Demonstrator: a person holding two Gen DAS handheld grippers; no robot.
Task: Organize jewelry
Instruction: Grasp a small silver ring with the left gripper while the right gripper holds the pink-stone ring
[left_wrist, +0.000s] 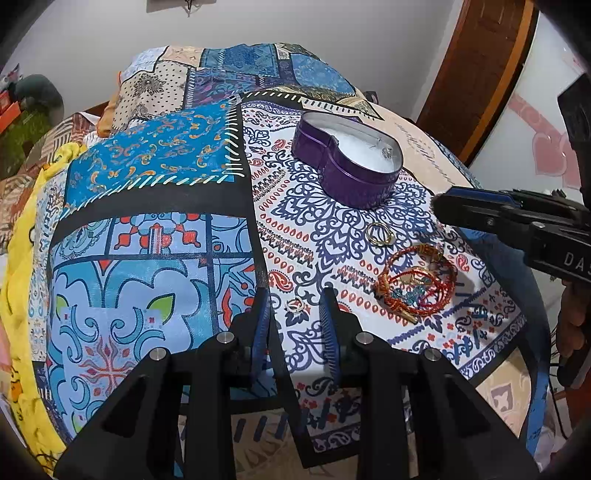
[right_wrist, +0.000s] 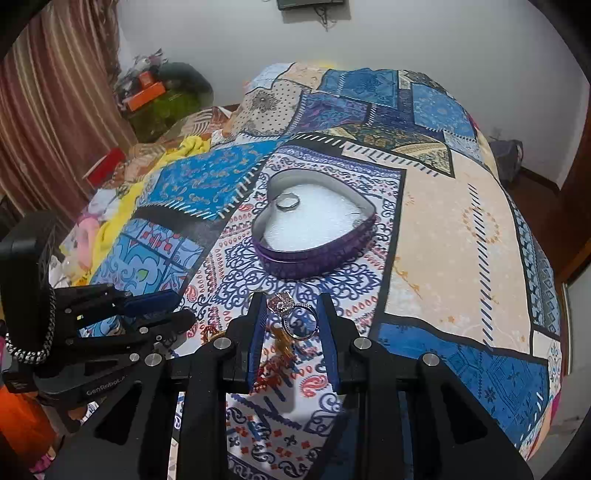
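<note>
I'm pinching a stone-set ring (right_wrist: 293, 318) in my right hand-held gripper (right_wrist: 291, 314), above the bedspread (right_wrist: 443, 240) near the purple heart tin (right_wrist: 314, 229). My left hand-held gripper (left_wrist: 295, 306), marked "GenRobot", is hovering part open over a small silver earring (left_wrist: 296, 305).

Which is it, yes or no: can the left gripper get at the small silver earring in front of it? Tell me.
Probably yes. The small silver earring lies bare on the bedspread between the left gripper tips, which hold nothing; the red bangles sit off to one side.
</note>
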